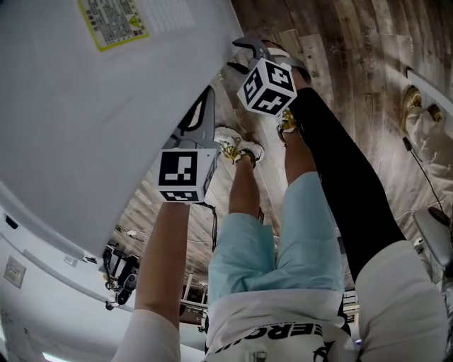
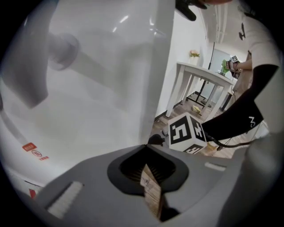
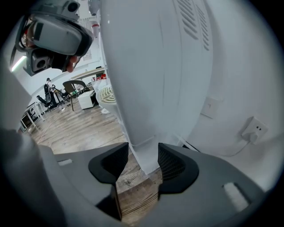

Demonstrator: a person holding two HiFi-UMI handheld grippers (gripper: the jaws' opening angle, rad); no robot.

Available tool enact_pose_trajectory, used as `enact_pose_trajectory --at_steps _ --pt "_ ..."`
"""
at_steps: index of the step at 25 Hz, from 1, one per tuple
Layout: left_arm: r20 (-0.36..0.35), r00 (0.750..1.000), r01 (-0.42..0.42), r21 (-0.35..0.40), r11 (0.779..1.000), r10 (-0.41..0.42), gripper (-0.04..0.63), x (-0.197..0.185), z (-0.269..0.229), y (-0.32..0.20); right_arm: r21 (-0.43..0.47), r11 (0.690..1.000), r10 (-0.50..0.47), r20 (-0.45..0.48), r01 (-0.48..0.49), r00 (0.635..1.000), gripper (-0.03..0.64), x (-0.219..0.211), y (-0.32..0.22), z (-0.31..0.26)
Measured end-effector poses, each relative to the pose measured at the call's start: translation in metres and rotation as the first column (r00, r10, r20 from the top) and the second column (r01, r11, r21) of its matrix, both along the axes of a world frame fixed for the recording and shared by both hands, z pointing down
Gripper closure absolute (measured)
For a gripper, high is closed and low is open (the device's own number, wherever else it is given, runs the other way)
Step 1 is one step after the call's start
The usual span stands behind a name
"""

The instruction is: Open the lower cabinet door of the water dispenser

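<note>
Tall white dispenser (image 1: 106,120) filling the upper left of the head view: plain smooth casing with a yellow-edged label (image 1: 113,21), standing on a wood-plank floor (image 1: 340,49) close to a white wall (image 3: 248,88). In the right gripper view, a thin vertical seam down the casing and vent slots on the side panel. Lower cabinet door hard to tell apart from the rest of the casing. Left tongs (image 2: 147,165) closed together with nothing gripped, at the casing's edge. Right tongs (image 3: 143,162) apart, framing the dispenser's bottom corner, floor showing in the gap; contact with the corner unclear. Open floor beside the dispenser, partly taken up by the person's legs (image 1: 244,240). Dispenser cut off by the frame at left and top in the head view; label print too small to read.
</note>
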State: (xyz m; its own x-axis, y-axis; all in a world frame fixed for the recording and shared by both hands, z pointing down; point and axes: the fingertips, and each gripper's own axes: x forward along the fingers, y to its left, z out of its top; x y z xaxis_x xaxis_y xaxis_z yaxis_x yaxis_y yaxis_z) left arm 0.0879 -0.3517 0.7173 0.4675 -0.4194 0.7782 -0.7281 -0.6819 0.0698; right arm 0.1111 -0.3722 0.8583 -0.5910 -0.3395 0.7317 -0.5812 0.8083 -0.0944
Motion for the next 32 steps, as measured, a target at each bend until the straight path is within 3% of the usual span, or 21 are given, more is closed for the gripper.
enact_pose_trajectory --at_steps 20,32 --pt "-0.055 0.998 -0.014 -0.022 1.0 0.012 0.538 -0.004 0.008 -0.002 0.004 0.997 -0.083 -0.023 0.083 0.996 0.436 -0.008 -0.003 0.012" --pt "-0.032 0.999 -0.003 0.005 1.0 0.003 0.538 -0.007 0.001 -0.009 -0.009 0.997 -0.073 -0.021 0.073 0.997 0.439 -0.011 -0.004 0.01"
